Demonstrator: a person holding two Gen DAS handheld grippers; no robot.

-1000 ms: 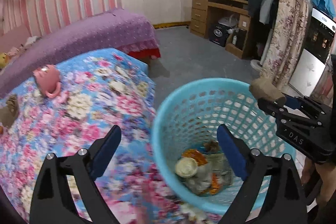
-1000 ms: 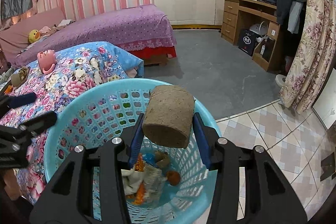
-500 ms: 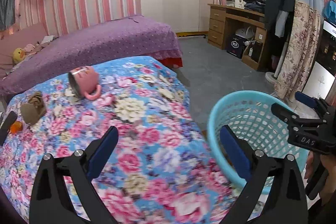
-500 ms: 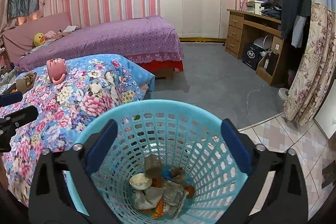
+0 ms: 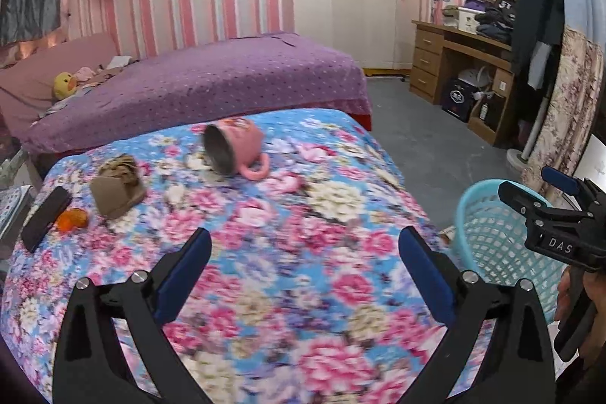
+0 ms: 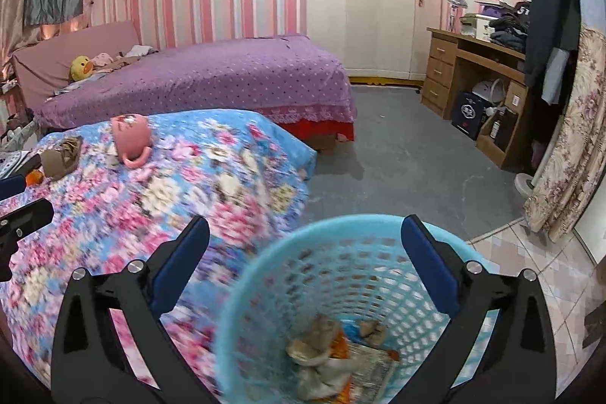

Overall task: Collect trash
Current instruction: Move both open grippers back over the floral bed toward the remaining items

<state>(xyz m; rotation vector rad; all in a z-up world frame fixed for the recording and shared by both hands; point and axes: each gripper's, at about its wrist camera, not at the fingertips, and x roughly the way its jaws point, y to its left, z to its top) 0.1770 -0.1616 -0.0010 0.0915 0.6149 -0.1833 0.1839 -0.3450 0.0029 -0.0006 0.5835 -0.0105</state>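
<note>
In the blue basket beside the floral-covered table, several scraps of trash already lay. My right gripper had just been opening and hung empty above it; my left gripper gaped empty over the cloth. Left, I judged: the brown crumpled wrapper and the orange bit (perhaps the tipped pink mug was no trash).

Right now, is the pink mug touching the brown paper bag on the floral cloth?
Apart. The left wrist view shows the pink mug on its side, with a strip of floral cloth between it and the brown paper bag.
</note>
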